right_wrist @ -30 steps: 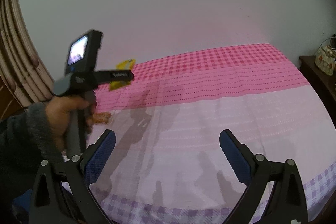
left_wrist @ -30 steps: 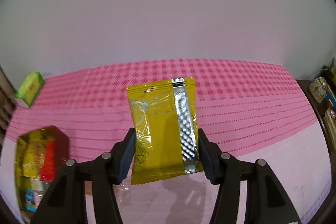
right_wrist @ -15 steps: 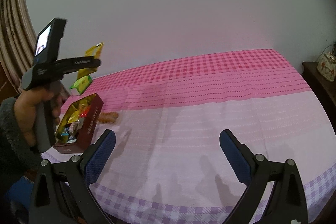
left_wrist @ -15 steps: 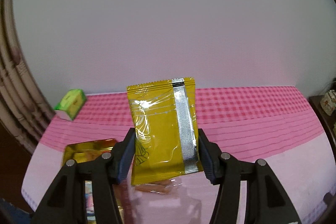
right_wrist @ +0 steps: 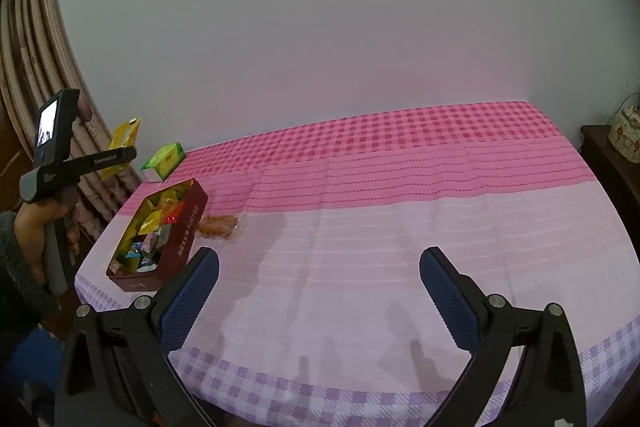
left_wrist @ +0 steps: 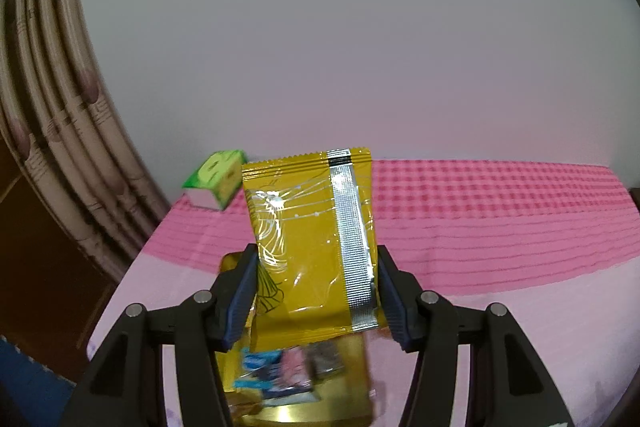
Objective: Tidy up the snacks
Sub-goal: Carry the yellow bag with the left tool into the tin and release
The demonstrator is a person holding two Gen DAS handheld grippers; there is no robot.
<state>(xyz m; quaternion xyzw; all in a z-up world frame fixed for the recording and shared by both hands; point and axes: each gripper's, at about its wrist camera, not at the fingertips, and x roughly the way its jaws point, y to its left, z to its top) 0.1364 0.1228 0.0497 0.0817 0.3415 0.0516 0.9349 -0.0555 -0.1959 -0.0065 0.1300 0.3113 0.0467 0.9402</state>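
A yellow snack packet (left_wrist: 312,247) stands upright at the centre of the left wrist view, pinched along its two side edges by the blue pads of the left gripper (left_wrist: 316,291), whose jaws are closed onto it. A silver seam runs down the packet's right half. Below it, at the bottom centre of that frame, the gold-lined interior of an open tin (left_wrist: 296,379) shows a jumble of small wrapped sweets, blurred enough that the individual wrappers cannot be made out. A green carton (left_wrist: 216,179) sits behind the packet's upper left corner, on the pink checked cloth (left_wrist: 500,219) near a striped curtain (left_wrist: 60,155) that fills the left edge.

In the right wrist view, the right gripper (right_wrist: 320,291) frames the lower part of the picture with its jaws spread wide and nothing between them, above the pale lower part of the cloth. At the left edge a person's hand (right_wrist: 36,223) grips the handle of the left gripper, with the yellow packet raised at the far left of the frame, above and behind the tin. The maroon-sided tin lies at the left of the cloth, the green carton behind it, and a clear-wrapped orange snack (right_wrist: 218,225) lies just beside the tin's right wall. A patterned jar (right_wrist: 626,135) stands on dark furniture at the right edge.
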